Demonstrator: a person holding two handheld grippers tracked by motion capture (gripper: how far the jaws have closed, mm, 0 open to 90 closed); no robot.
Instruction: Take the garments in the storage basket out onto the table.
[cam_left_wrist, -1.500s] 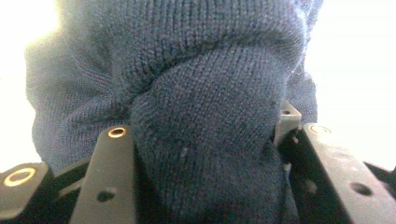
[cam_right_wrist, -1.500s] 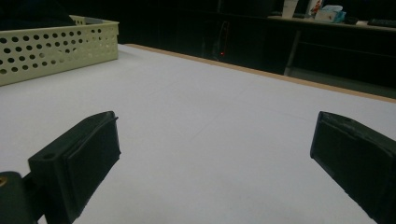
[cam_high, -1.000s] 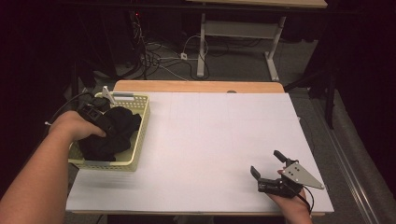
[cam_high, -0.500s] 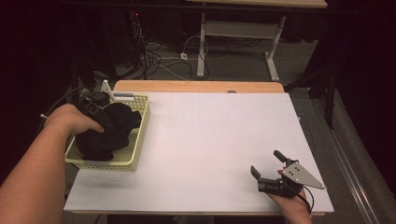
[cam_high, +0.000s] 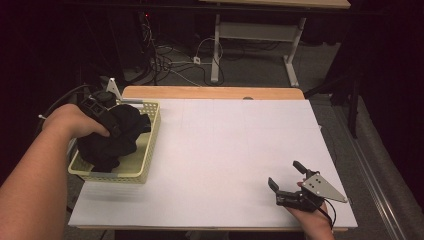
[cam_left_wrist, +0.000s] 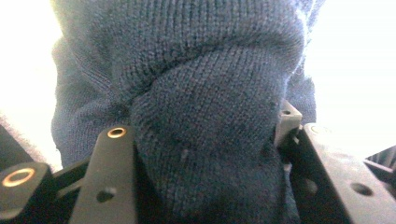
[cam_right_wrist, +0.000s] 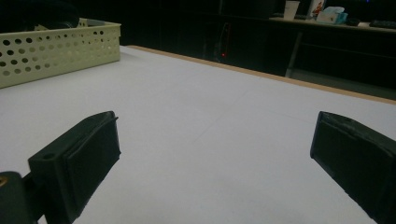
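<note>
Right gripper (cam_high: 287, 176) low over white table surface (cam_high: 230, 150), jaws spread wide, nothing between them. Farther off, left gripper (cam_high: 111, 126) clamped on bunched dark navy knitted garment (cam_left_wrist: 205, 116), wool bulging between both jaws and beyond their tips. Garment partly inside pale yellow perforated plastic basket (cam_high: 145, 157), bulk of it below and ahead of left jaws. Basket well apart from right jaws, ahead to their left.

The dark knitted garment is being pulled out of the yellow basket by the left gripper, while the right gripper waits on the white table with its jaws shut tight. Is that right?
Not quite. The right gripper has its jaws wide apart with nothing between them, as the right gripper view shows. The rest holds: the left gripper is clamped on the dark knitted garment over the yellow basket, and the right one rests on the white table.
</note>
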